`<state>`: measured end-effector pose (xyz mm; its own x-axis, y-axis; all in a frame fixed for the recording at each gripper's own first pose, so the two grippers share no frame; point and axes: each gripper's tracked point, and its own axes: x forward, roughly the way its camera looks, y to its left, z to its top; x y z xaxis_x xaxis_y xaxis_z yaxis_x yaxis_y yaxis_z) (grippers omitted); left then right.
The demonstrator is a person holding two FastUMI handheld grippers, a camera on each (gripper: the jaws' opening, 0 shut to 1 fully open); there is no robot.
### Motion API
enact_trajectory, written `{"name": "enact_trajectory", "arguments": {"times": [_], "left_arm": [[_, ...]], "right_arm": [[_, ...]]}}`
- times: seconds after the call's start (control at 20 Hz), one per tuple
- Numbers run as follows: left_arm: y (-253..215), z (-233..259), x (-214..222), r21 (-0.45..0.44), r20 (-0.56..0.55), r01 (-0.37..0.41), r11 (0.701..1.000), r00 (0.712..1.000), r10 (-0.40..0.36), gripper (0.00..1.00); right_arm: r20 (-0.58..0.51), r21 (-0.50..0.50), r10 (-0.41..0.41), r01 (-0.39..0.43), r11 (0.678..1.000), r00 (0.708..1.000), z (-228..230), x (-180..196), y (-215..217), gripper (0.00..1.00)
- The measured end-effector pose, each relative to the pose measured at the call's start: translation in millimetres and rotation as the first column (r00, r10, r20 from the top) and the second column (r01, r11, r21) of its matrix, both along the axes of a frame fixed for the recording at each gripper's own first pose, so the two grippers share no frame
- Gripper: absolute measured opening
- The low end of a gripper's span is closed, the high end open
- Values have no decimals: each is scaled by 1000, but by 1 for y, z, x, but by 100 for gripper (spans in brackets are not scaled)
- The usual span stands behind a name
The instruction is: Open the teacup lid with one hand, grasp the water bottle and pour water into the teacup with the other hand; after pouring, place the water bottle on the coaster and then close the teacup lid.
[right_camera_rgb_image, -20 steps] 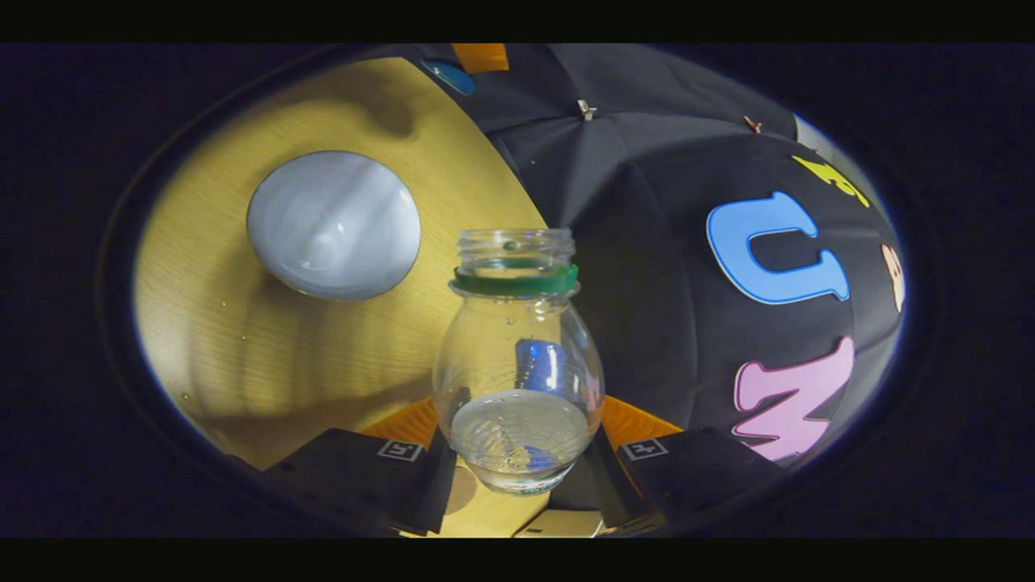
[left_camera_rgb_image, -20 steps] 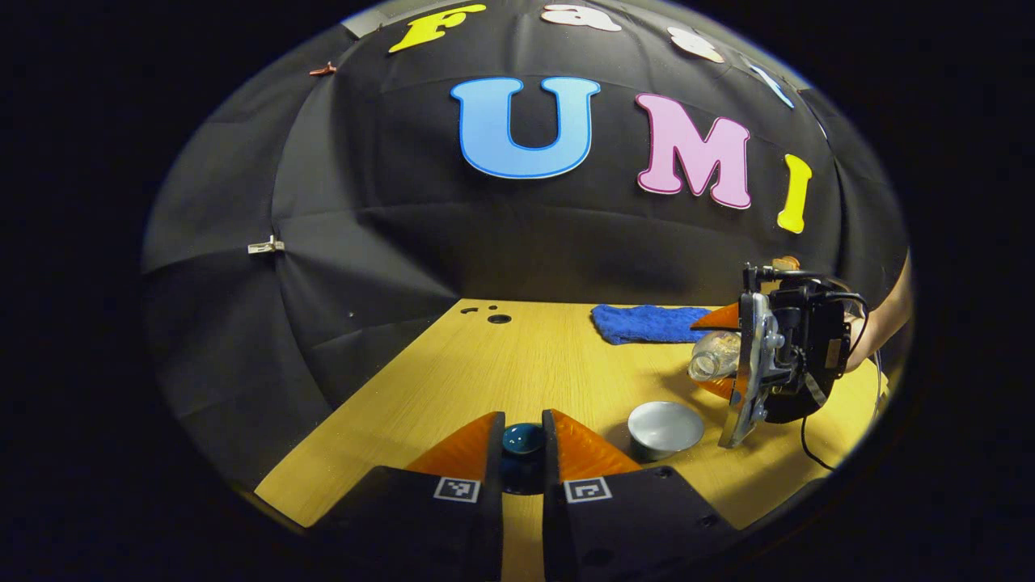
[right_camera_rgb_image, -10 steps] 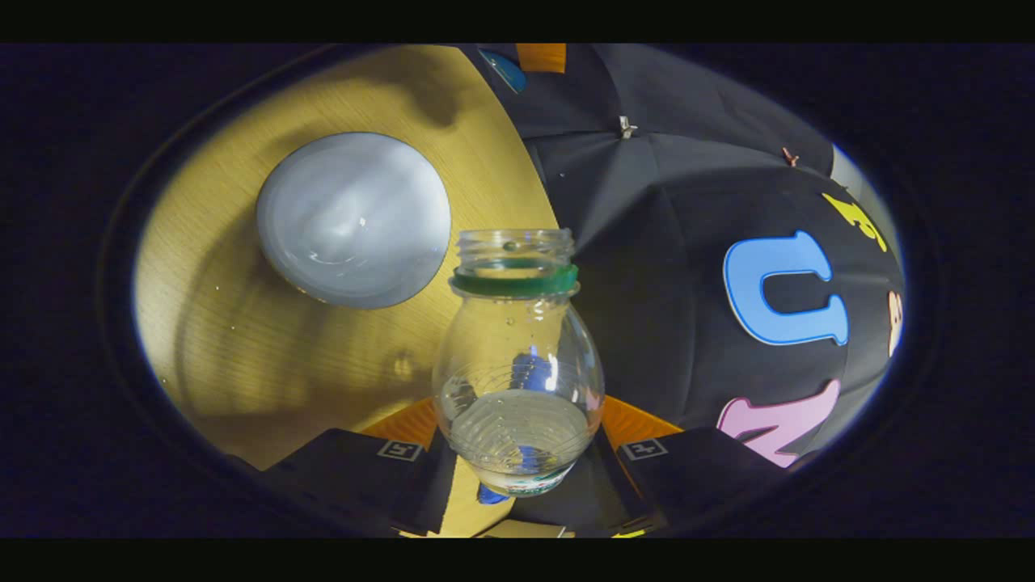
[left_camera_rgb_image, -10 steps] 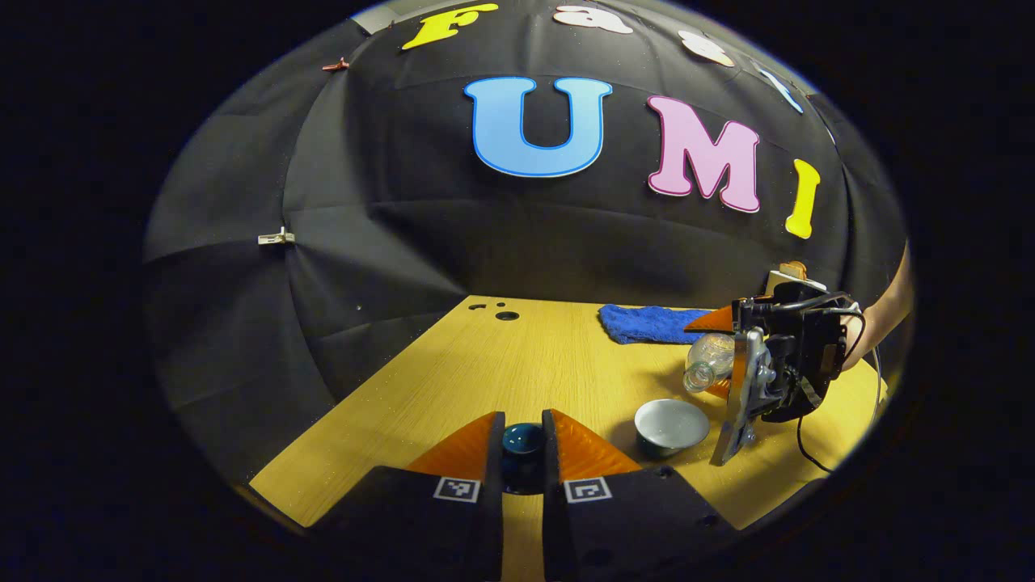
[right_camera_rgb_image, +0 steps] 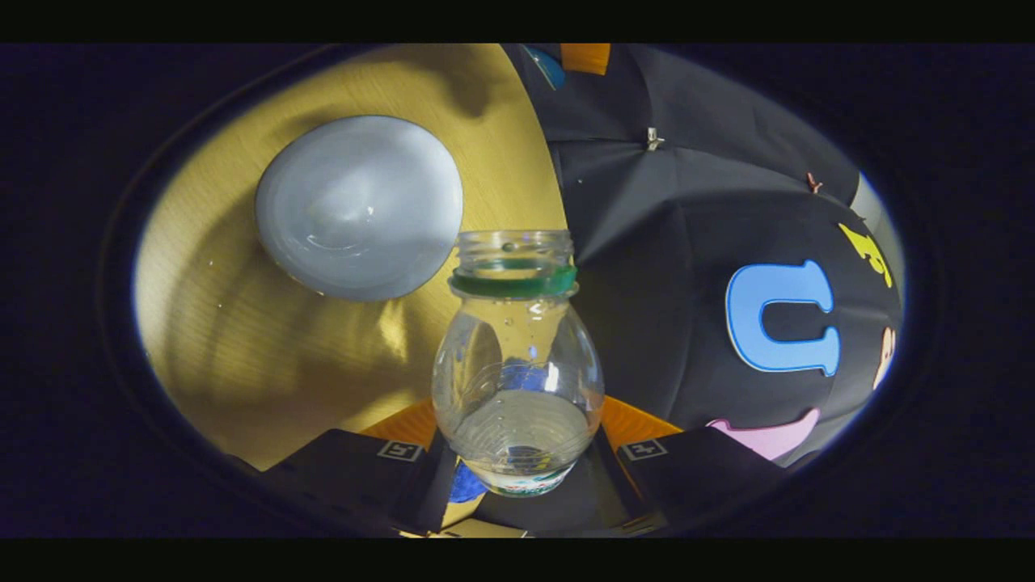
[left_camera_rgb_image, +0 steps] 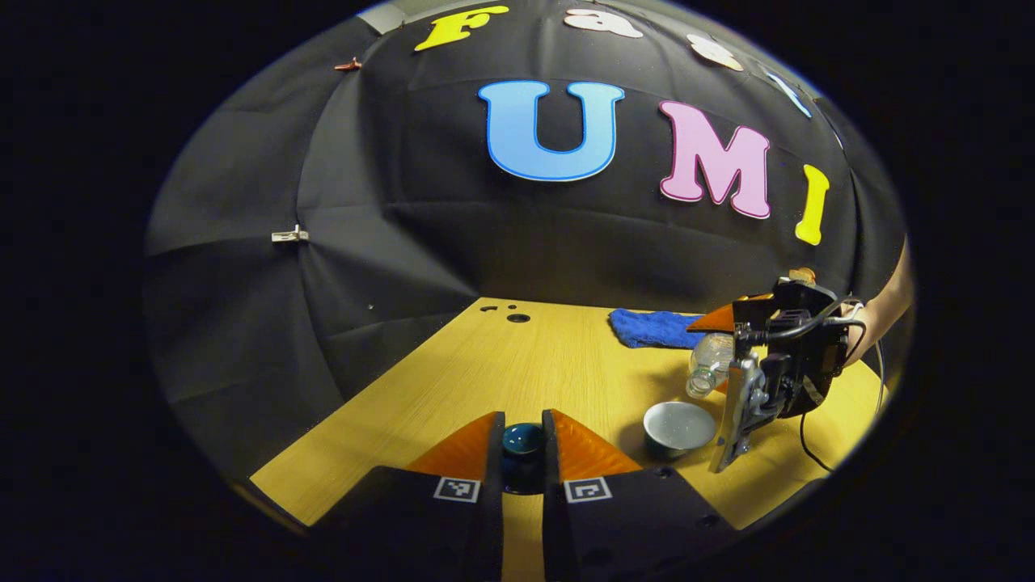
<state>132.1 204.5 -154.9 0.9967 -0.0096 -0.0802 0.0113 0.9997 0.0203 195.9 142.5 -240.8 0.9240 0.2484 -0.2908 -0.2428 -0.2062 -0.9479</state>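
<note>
A: How far along is it?

B: The lid [left_camera_rgb_image: 522, 439] is off, pinched between the left claw's [left_camera_rgb_image: 522, 453] fingers at bottom centre of the left gripper view. The cup [left_camera_rgb_image: 678, 426] stands open on the bench [left_camera_rgb_image: 485, 380], lower right. The right claw [right_camera_rgb_image: 517, 440] clamps the bottle [right_camera_rgb_image: 517, 380], tilted with its neck toward the cup [right_camera_rgb_image: 358, 208] at upper left of the right gripper view. I judge the pour is under way or about to start; parking the bottle and closing the cup remain.

A: Room to move?

B: The bench is bare left of the cup. A blue cloth [left_camera_rgb_image: 651, 327] lies behind, near the back edge. I can't spot the coaster.
</note>
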Motion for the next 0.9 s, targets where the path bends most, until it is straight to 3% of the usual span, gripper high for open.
{"name": "enact_trajectory", "arguments": {"times": [0.35,0.6,0.9], "left_arm": [[-2,-5,-5,-1,-12,7,1000,1000,-7,20],[-1,-8,-7,12,-19,9,1000,1000,-9,24],[0,-8,-10,-8,-21,-6,1000,1000,6,24]], "right_arm": [[-2,-55,12,-12,998,1000,-1,-1,-2,73],[-21,-75,-6,4,997,1000,-1,-1,-3,73],[-14,-114,33,-35,993,999,-2,-4,1,73]]}}
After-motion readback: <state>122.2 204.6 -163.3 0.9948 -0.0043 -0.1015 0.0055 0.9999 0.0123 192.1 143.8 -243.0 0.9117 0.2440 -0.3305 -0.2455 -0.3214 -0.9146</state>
